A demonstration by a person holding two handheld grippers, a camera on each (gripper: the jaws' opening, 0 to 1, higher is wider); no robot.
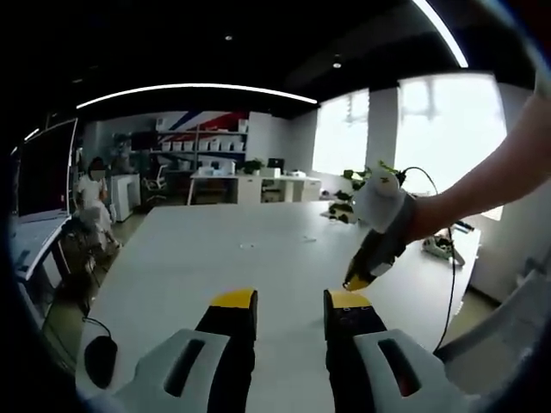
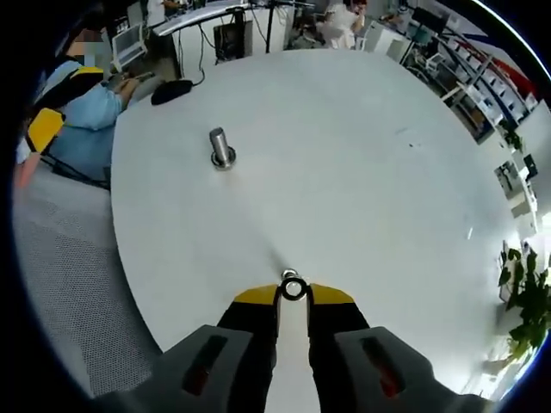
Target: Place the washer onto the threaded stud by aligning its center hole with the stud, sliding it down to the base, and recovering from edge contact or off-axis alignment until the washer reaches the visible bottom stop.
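Left gripper view: a large white rectangular tabletop (image 1: 224, 249) spans the centre of the frame. A black computer mouse (image 1: 101, 360) with its cable lies at the lower left edge of the tabletop. A dark monitor screen (image 1: 43, 176) stands at far left. White shelving with boxes (image 1: 202, 144) lines the back wall at upper centre, with bright windows (image 1: 448, 138) at upper right. Green potted plants (image 1: 355, 194) sit at right of centre.

Right gripper view: a seated person in a light blue top (image 2: 82, 116) occupies the upper left. A grey mesh chair back (image 2: 73, 275) fills the left side. Green foliage (image 2: 525, 301) appears at far right.
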